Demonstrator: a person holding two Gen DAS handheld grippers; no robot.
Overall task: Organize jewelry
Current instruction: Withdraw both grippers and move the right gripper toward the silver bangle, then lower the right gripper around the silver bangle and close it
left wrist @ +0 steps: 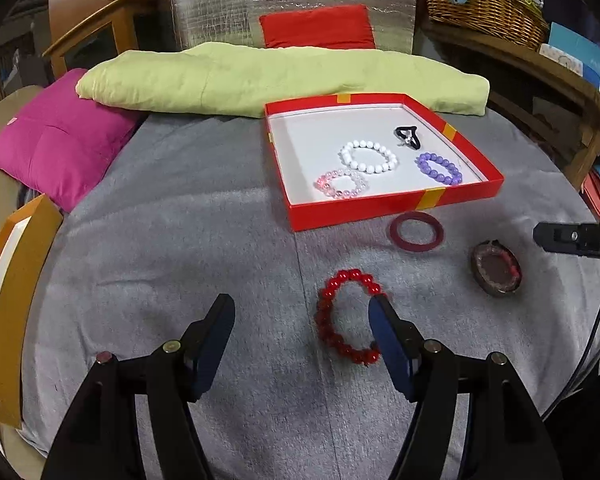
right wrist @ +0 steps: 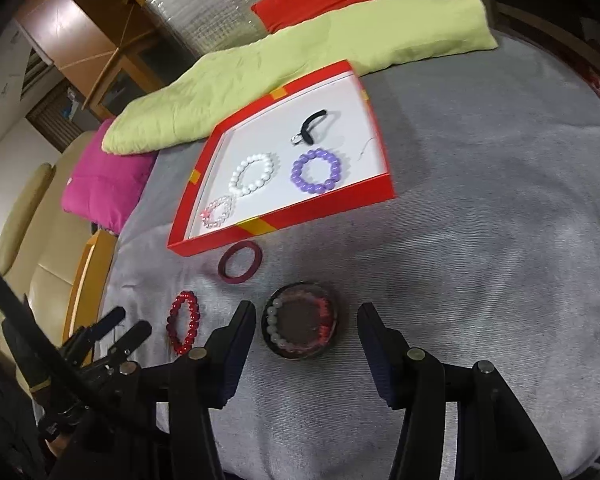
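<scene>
Hiding part of the red bead bracelet (left wrist: 348,316), the left gripper (left wrist: 302,320) is hovering wide open; the right gripper (right wrist: 306,322) is gaping over a round case (right wrist: 300,320). Four pieces are lying in the red box (left wrist: 380,210).

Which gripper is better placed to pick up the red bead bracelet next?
Left. The left gripper is open with its right finger beside the red bead bracelet. The right gripper is at the round case.

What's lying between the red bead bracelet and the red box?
Only the dark red bangle, close to the red box wall; otherwise bare grey cloth up from the red bead bracelet. The right wrist view shows it best.
</scene>
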